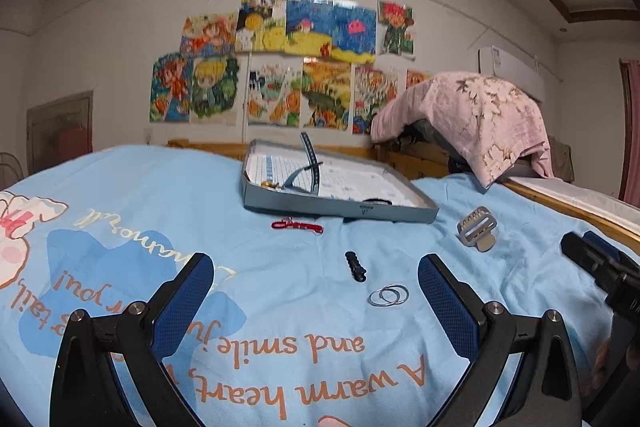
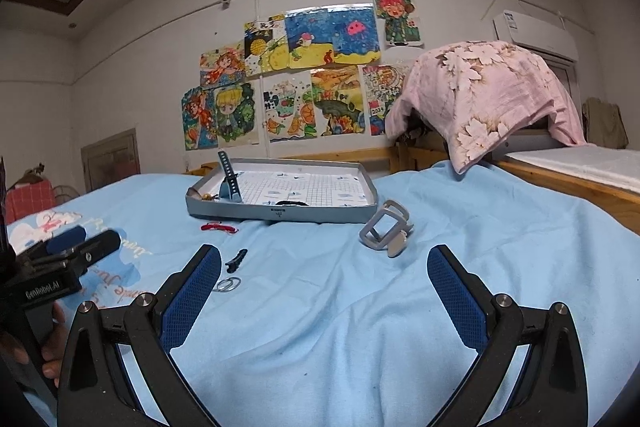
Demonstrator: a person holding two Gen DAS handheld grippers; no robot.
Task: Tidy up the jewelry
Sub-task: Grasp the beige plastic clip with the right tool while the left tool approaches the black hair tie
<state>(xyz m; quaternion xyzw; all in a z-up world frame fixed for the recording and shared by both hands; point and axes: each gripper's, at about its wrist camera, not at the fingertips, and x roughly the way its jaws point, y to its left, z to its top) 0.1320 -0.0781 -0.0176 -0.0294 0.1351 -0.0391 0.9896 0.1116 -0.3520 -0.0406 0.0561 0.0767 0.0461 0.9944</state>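
Note:
A shallow grey tray lies on the blue bedsheet, holding a blue watch strap, a small gold item and a black band. In front of it lie a red bracelet, a black hair clip, a pair of silver rings and a grey buckle. My left gripper is open, low over the sheet, with the clip and rings between and beyond its fingers. My right gripper is open and empty, short of the buckle.
A pink flowered pillow rests on the wooden headboard at the back right. Colourful drawings cover the wall behind. Each gripper shows at the side edge of the other's view, held by a hand.

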